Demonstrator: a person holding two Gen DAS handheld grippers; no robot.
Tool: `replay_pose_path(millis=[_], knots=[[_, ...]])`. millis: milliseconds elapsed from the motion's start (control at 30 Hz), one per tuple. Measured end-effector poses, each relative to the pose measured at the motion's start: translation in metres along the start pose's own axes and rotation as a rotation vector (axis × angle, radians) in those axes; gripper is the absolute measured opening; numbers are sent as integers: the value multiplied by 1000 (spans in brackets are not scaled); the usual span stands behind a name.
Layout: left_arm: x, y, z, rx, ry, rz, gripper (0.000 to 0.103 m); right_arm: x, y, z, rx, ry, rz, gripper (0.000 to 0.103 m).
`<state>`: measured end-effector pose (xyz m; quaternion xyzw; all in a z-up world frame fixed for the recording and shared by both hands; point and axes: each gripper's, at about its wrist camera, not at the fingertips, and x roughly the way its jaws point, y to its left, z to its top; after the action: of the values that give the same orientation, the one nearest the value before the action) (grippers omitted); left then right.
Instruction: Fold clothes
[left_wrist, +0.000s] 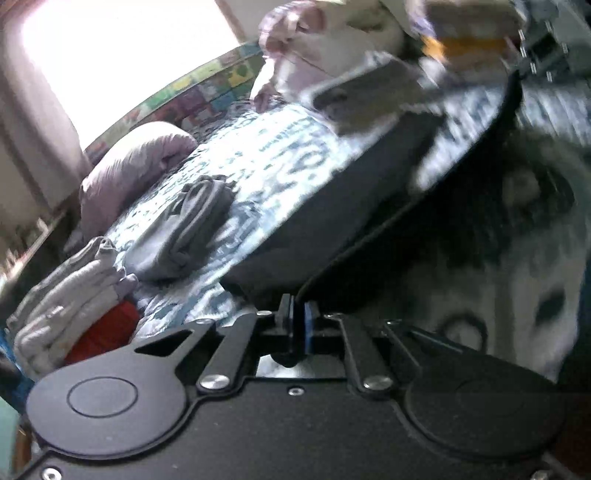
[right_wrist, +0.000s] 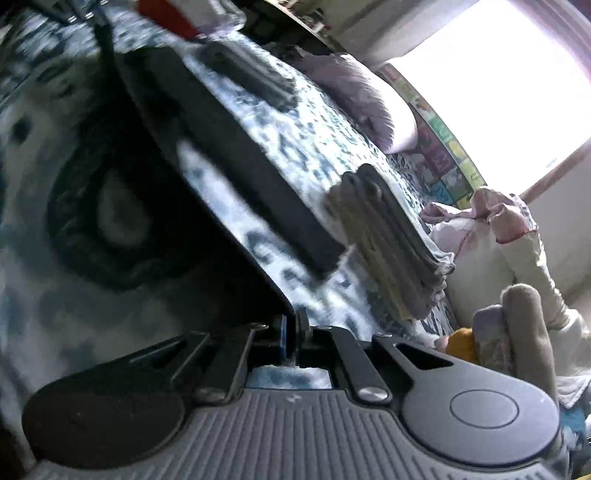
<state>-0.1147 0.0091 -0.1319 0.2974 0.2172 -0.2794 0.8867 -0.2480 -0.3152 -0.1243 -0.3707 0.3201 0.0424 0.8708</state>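
The left gripper (left_wrist: 298, 317) is closed on an edge of the dark garment (left_wrist: 332, 229), and the right gripper (right_wrist: 291, 332) pinches another edge of it. The garment hangs stretched between them above the blue-white bedspread (left_wrist: 258, 155). On the bedspread a grey folded cloth (left_wrist: 184, 229) lies beyond it, near a folded stack (left_wrist: 66, 302) and a pink pillow (left_wrist: 133, 166).

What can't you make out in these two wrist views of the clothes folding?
- Black garment, left wrist view: its type and full shape, blurred and cut by the top edge.
- Folded stack, right wrist view: piece count, motion blur.
- Window, left wrist view: glare washes out everything outside.
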Motion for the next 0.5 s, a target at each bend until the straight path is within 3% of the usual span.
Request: replay_pose_path(millis=[167, 500], knots=[[16, 23, 25, -106, 7, -34, 4, 39, -48, 28, 43, 33, 64, 4], [68, 64, 49, -269, 116, -86, 4, 118, -108, 62, 167, 108, 177, 4]])
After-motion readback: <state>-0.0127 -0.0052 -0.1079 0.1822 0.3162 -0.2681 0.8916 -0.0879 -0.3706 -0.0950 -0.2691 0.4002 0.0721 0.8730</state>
